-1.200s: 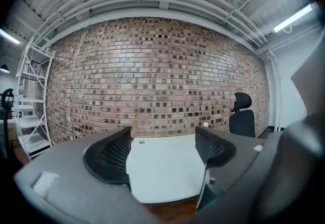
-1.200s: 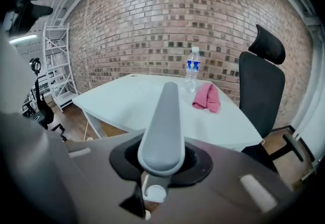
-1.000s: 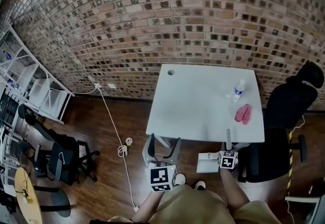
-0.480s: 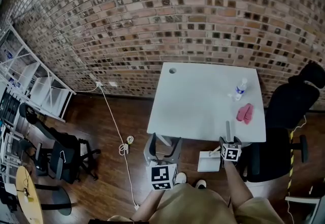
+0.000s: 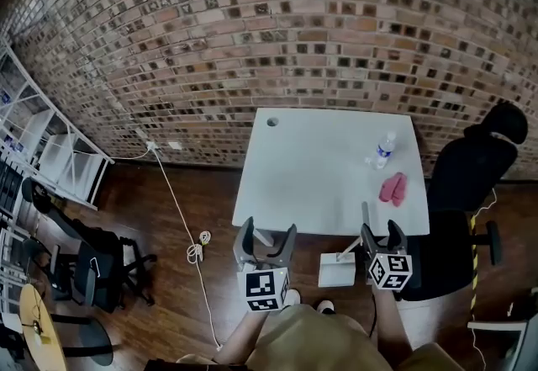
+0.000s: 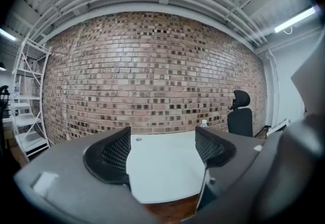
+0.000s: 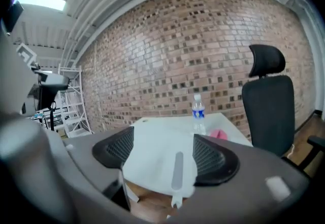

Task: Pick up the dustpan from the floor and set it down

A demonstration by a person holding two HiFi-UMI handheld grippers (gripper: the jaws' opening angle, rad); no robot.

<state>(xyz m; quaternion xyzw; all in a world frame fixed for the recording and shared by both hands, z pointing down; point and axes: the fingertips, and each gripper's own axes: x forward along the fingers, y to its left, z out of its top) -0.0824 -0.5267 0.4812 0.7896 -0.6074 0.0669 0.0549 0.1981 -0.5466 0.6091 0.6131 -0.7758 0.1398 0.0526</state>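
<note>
Two claws open: left claw (image 5: 267, 233) empty, right claw (image 5: 381, 235) opening, handle (image 7: 176, 172) loose between its jaws. Dustpan (image 5: 336, 270) apparently set down already; only retreat left.

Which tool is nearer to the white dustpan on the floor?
Right. The right tool, jaws opening, handle loose between them, is just right of the white plastic dustpan; the left tool is farther left.

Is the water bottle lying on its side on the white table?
No, in the right gripper view the water bottle stands upright on the white table, with its cap on top.
</note>
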